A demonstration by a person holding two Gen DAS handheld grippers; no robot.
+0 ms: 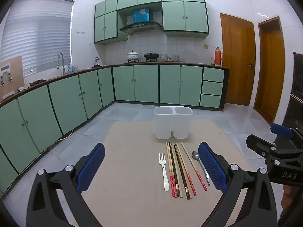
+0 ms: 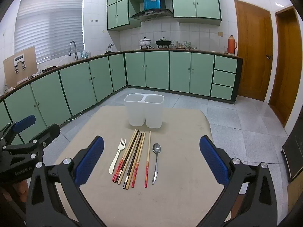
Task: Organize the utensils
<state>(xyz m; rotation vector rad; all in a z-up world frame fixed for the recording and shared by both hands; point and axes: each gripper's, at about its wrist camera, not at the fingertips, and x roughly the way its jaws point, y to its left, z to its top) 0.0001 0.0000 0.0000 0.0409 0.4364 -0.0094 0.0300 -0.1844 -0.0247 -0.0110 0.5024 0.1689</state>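
left gripper (image 1: 151, 168) wide, empty; right gripper (image 2: 151, 160) same — chopsticks (image 2: 132, 158) on table (image 2: 180, 198)

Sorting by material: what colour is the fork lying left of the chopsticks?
The small plastic fork is cream-white, clearest in the right wrist view.

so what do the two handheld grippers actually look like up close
Both match: the left gripper and right gripper have black angular frames with silver round bolts, and each finger carries a blue textured pad. White lettering marks each body where the other camera shows it. No cables or sleeves are visible.
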